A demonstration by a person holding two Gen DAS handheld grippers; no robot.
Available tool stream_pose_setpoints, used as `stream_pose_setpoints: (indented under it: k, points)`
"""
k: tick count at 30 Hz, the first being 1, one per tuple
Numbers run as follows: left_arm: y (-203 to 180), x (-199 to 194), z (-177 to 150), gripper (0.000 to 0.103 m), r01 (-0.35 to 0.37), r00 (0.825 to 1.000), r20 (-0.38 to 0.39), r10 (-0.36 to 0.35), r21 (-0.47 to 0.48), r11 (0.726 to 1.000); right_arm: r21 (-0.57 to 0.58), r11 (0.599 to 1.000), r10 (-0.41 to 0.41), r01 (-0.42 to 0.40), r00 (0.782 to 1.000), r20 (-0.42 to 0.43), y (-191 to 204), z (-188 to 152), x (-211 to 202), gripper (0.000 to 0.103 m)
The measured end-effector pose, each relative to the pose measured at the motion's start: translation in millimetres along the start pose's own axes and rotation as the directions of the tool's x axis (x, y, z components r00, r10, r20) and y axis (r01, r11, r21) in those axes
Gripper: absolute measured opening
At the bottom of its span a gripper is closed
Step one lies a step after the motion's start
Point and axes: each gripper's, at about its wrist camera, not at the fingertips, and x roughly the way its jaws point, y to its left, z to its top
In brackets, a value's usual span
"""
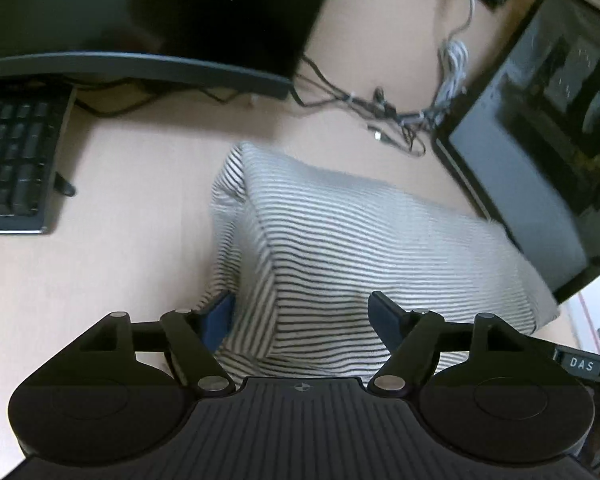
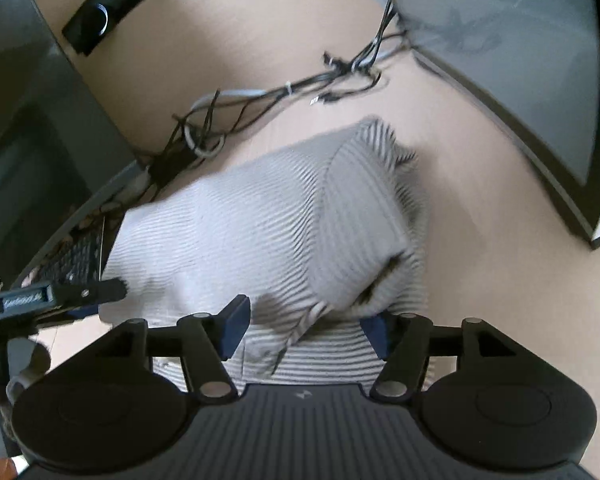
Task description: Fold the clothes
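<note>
A white garment with thin black stripes (image 1: pixel 360 240) lies folded into a rough rectangle on the beige desk (image 1: pixel 120 220). My left gripper (image 1: pixel 302 316) hovers over its near edge, jaws wide apart, with cloth showing between the blue pads (image 1: pixel 220 320). In the right wrist view the same garment (image 2: pixel 240 232) has one flap folded across its right side. My right gripper (image 2: pixel 305 328) stands open over the near hem. The left gripper's black finger (image 2: pixel 100 290) shows at the garment's left edge.
A black keyboard (image 1: pixel 16 160) lies left of the garment, below a monitor's curved base (image 1: pixel 140 64). A dark screen (image 1: pixel 540 140) leans close on the right. Tangled cables (image 1: pixel 380 108) lie beyond the garment. A black speaker bar (image 2: pixel 112 4) sits further back.
</note>
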Motion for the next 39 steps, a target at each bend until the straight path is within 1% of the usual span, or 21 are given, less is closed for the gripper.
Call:
stream_pose_setpoints:
  k: [1,3,5,6,7,8,9,14,18,20,22,24,27,28,29,31,32,34,35,37,39]
  points:
    - [-2.4,4.3,0.2,0.076,-0.007,1.000,-0.009,0.007,0.006,1.000,-0.005,1.000,0.000,0.000,1.000,-0.009,1.8,-2.0,3.5,0.060]
    - [-3.9,10.6,-1.3,0.063,-0.023,0.999,-0.024,0.023,0.012,1.000,-0.024,1.000,-0.005,0.005,1.000,-0.012,5.8,-4.3,9.5,0.053]
    - [-3.6,16.1,-2.1,0.052,-0.036,0.999,-0.034,0.037,0.009,0.999,-0.038,0.999,0.003,-0.004,1.000,-0.020,9.8,-2.4,15.4,0.029]
    - [-3.6,18.7,-2.4,0.047,-0.042,0.998,-0.038,0.043,0.008,0.999,-0.045,0.999,0.015,-0.016,0.999,-0.030,12.5,-0.4,19.5,0.023]
    - [-4.7,16.9,0.4,0.036,-0.037,0.999,-0.030,0.038,0.018,0.999,-0.065,0.997,0.026,-0.028,0.999,-0.041,17.8,2.8,24.3,0.013]
    - [-5.9,15.2,3.1,0.030,-0.032,0.999,-0.022,0.033,0.028,0.999,-0.104,0.994,0.018,-0.022,0.999,-0.034,26.5,9.8,25.0,0.010]
    - [-7.0,13.1,6.0,0.029,-0.027,1.000,-0.013,0.027,0.038,0.999,-0.142,0.990,0.011,-0.015,1.000,-0.026,35.2,16.8,25.6,0.010]
    - [-14.2,-38.1,24.7,0.025,0.038,0.991,0.128,-0.048,0.085,0.996,-0.221,0.969,0.138,-0.115,0.986,0.095,66.6,51.3,-21.3,0.009]
    - [-0.1,-31.8,6.5,0.025,0.020,0.996,0.085,-0.024,0.046,0.999,-0.179,0.972,0.172,-0.154,0.981,0.094,64.8,37.5,-42.3,0.009]
    - [6.9,-28.7,-2.5,0.025,0.011,0.998,0.064,-0.012,0.027,1.000,-0.148,0.981,0.138,-0.128,0.988,0.062,57.7,16.0,-37.0,0.009]
    - [13.9,-25.6,-11.6,0.025,0.001,0.999,0.042,-0.001,0.008,1.000,-0.115,0.991,0.069,-0.068,0.998,0.006,46.6,-8.9,-21.8,0.009]
    - [21.0,-22.5,-20.7,0.027,-0.009,1.000,0.020,0.010,-0.011,1.000,-0.101,0.995,-0.006,0.001,0.999,-0.048,37.4,-31.7,-7.0,0.013]
    - [31.2,-18.0,-34.0,0.031,-0.025,1.000,-0.013,0.025,-0.038,0.999,-0.099,0.995,0.001,-0.004,1.000,-0.030,32.9,-37.4,-19.6,0.022]
    - [27.1,-21.2,-30.5,0.037,-0.020,1.000,0.004,0.020,-0.026,0.999,-0.110,0.994,0.000,-0.003,1.000,-0.023,33.4,-35.9,-26.7,0.030]
    - [23.1,-24.3,-27.0,0.043,-0.015,1.000,0.021,0.015,-0.013,1.000,-0.126,0.992,-0.015,0.015,1.000,-0.007,33.3,-31.8,-32.8,0.042]
    - [14.9,-30.7,-19.9,0.045,-0.006,0.999,0.054,0.005,0.012,1.000,-0.141,0.988,-0.058,0.064,0.997,0.048,31.5,-22.8,-49.0,0.052]
    - [10.8,-33.8,-16.4,0.051,-0.001,0.998,0.070,-0.001,0.025,1.000,-0.143,0.986,-0.079,0.090,0.994,0.080,29.7,-18.6,-57.2,0.062]
    - [2.6,-40.1,-9.4,0.063,0.007,0.995,0.103,-0.012,0.051,0.999,-0.128,0.986,-0.092,0.111,0.984,0.150,30.4,-9.0,-68.0,0.067]
    - [-1.5,-43.3,-5.9,0.069,0.011,0.993,0.119,-0.018,0.064,0.998,-0.115,0.987,-0.086,0.108,0.979,0.183,31.8,-4.0,-71.4,0.077]
    - [-9.9,-49.3,0.9,0.077,0.019,0.988,0.150,-0.032,0.091,0.996,-0.114,0.989,-0.069,0.097,0.972,0.226,37.7,3.5,-69.6,0.095]
    - [-24.8,-37.3,-5.3,0.082,0.083,0.990,0.103,-0.097,0.129,0.988,-0.147,0.982,-0.077,0.116,0.965,0.252,49.4,7.2,-61.6,0.096]
